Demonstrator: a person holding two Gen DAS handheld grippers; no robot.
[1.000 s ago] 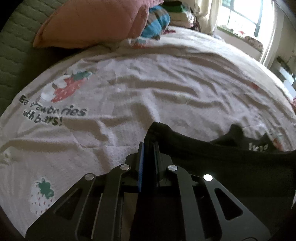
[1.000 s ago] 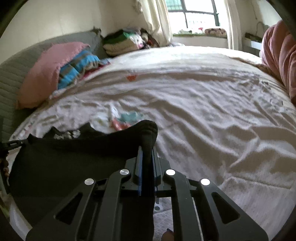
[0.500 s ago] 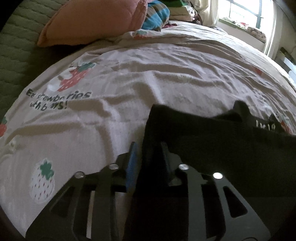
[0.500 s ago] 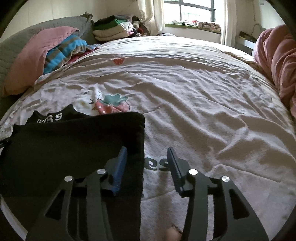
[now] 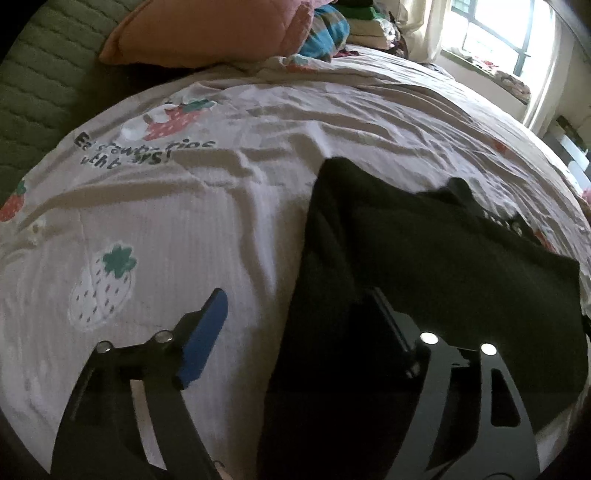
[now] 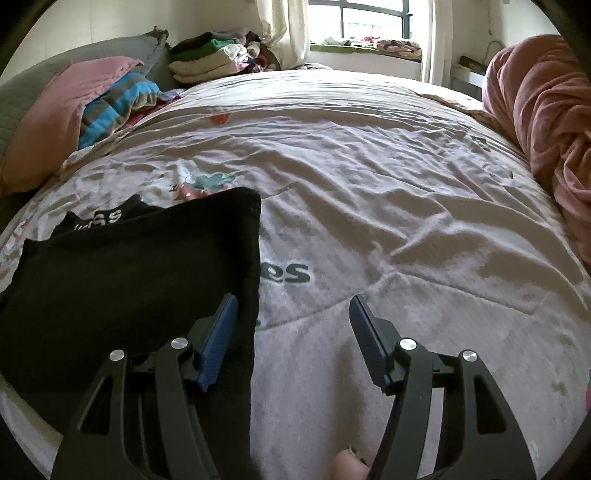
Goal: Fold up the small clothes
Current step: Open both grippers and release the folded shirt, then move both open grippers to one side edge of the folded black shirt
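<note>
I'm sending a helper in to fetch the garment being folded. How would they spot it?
Look at the near end of the bed, on the strawberry-print cover. The black garment lies flat there, white lettering at its far edge. It is the only black piece on the cover.

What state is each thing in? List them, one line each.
Left gripper: open, released, straddling the garment's left edge.
Right gripper: open, released, straddling the garment's right edge.
Black garment: folded over, lying flat on the bed, lettered edge showing behind.
Bedspread: spread out, wrinkled.
Pink pillow: propped at the headboard.
Clothes pile: folded and stacked.
</note>
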